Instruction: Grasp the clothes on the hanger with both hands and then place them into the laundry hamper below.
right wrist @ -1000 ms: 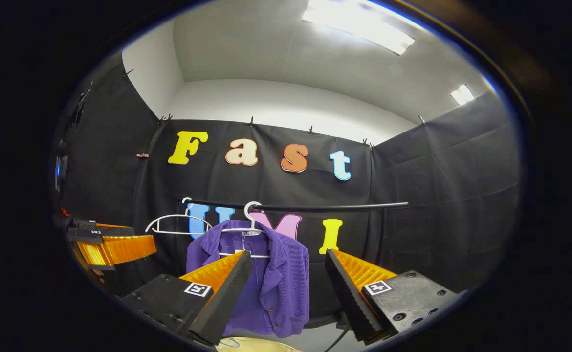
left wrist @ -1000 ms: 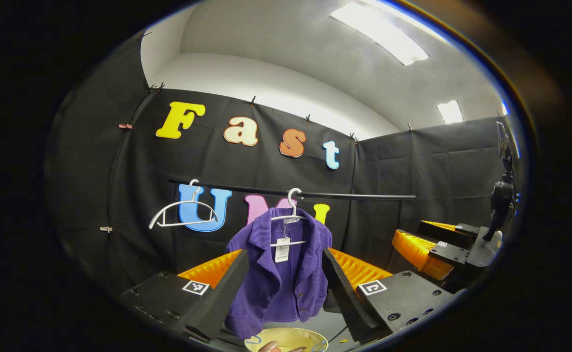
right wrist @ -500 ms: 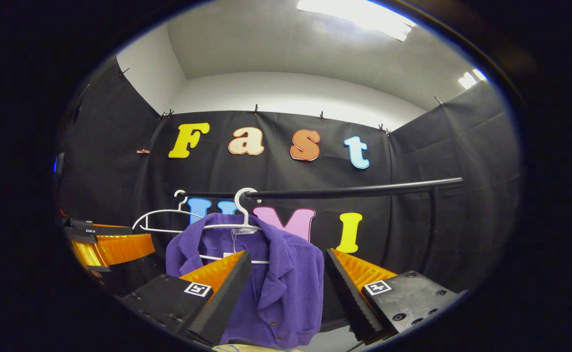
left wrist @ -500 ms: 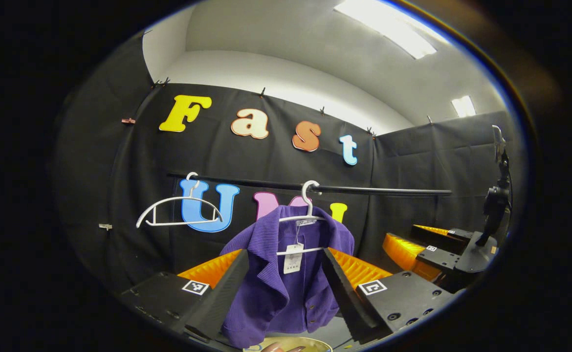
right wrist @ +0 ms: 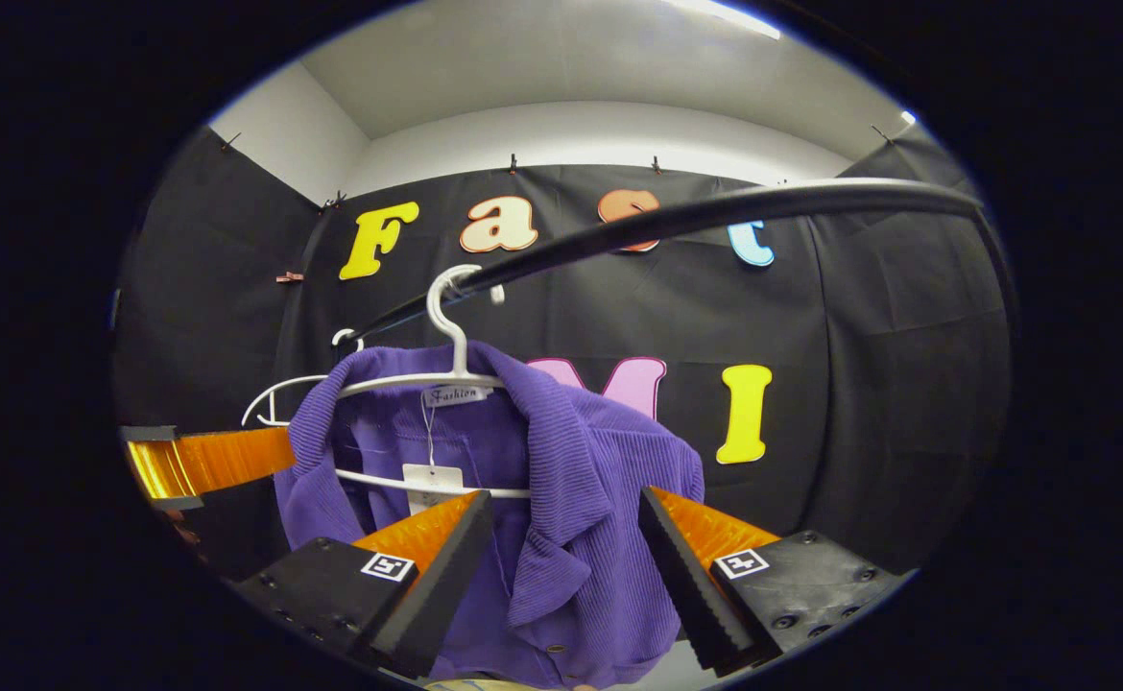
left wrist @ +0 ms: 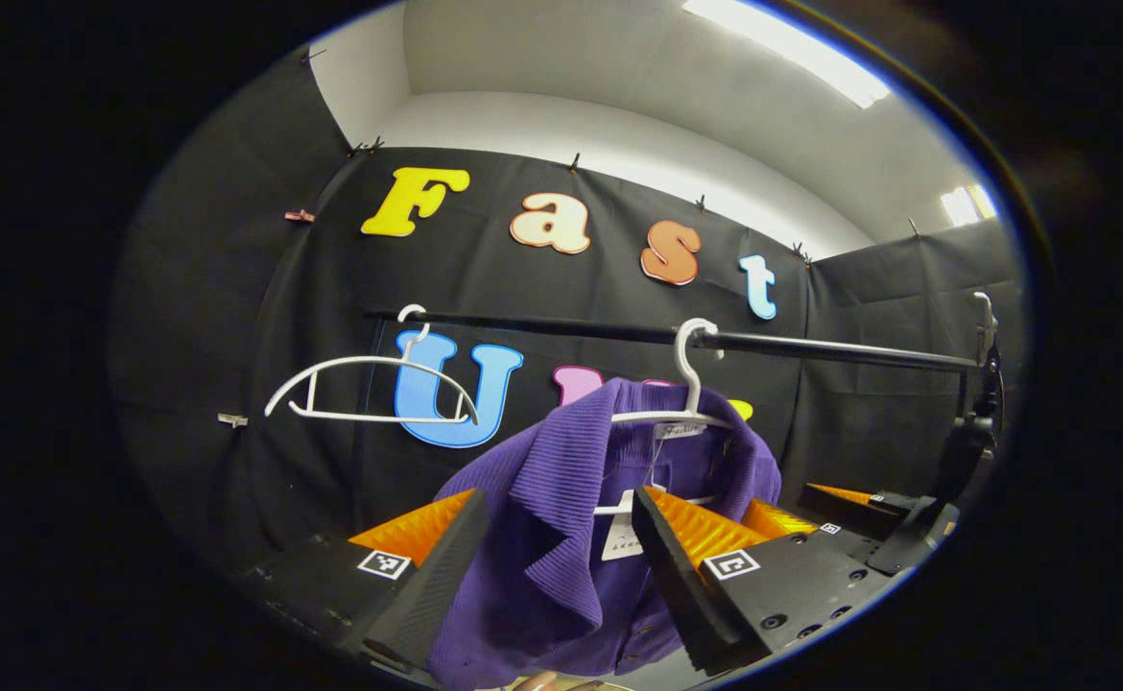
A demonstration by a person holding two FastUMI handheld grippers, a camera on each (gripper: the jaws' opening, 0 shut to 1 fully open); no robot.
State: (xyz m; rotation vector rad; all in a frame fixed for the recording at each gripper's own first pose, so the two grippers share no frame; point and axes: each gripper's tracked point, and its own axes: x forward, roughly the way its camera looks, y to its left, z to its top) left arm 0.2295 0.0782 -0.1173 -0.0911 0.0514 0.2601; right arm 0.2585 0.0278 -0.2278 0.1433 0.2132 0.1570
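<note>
**Both grippers open at a hanging purple jacket**

We held the left gripper (left wrist: 557, 537) and right gripper (right wrist: 561, 537) with fingers spread wide, gripping nothing. Between each pair we saw the purple jacket (right wrist: 571, 480), draped on a white hanger (right wrist: 446, 369) hooked over a black rail (right wrist: 715, 211). An empty white hanger (left wrist: 370, 389) hung on the rail nearby.

Jacket (right wrist: 561, 499) hem — hidden behind hand-held gripper fingers (right wrist: 446, 566).

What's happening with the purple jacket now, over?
Left gripper open. Right gripper open. Purple jacket on its hanger, ungrasped. Nothing blocking.
</note>
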